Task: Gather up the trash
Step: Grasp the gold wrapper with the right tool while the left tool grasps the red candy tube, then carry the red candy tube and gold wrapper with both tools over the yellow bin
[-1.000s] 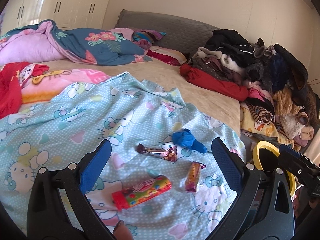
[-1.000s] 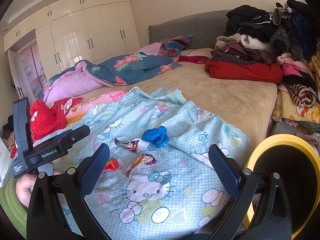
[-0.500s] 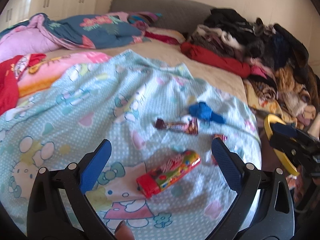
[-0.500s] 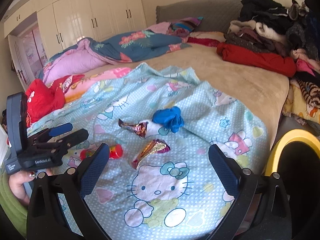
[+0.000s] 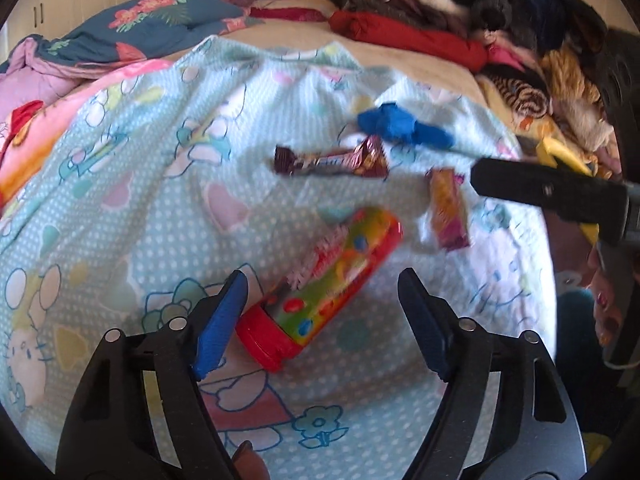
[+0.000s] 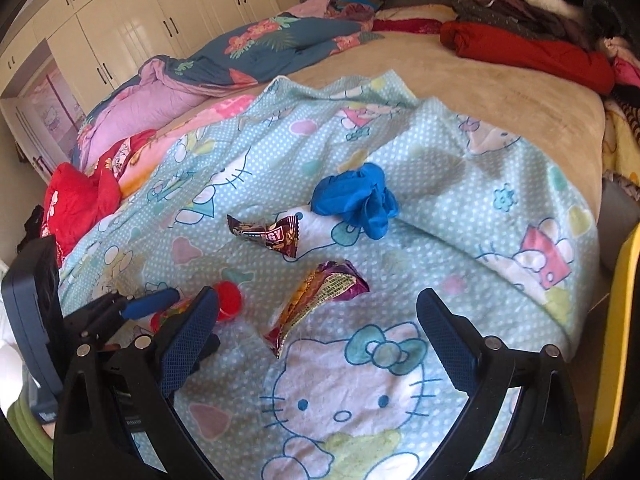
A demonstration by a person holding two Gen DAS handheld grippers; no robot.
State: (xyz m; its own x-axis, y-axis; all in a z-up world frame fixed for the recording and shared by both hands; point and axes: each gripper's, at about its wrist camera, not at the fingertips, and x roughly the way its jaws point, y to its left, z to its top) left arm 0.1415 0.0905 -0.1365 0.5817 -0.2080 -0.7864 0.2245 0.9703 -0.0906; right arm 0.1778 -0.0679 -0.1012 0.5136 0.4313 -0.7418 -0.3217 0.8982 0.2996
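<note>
A red-capped colourful candy tube lies on the Hello Kitty sheet, its cap end between the fingers of my open left gripper. Beyond it lie a brown bar wrapper, an orange-purple wrapper and a crumpled blue glove. In the right wrist view my open right gripper hovers just short of the purple wrapper, with the brown wrapper and blue glove farther off. The tube's red cap shows at the left beside the left gripper's fingers.
A yellow-rimmed bin stands at the bed's right edge. Piled clothes fill the far right of the bed, and quilts and a red garment lie at the left. White wardrobes stand behind.
My left gripper has moved down and forward, so its fingers now straddle the candy tube's cap end. My right gripper has moved closer to the purple wrapper.
</note>
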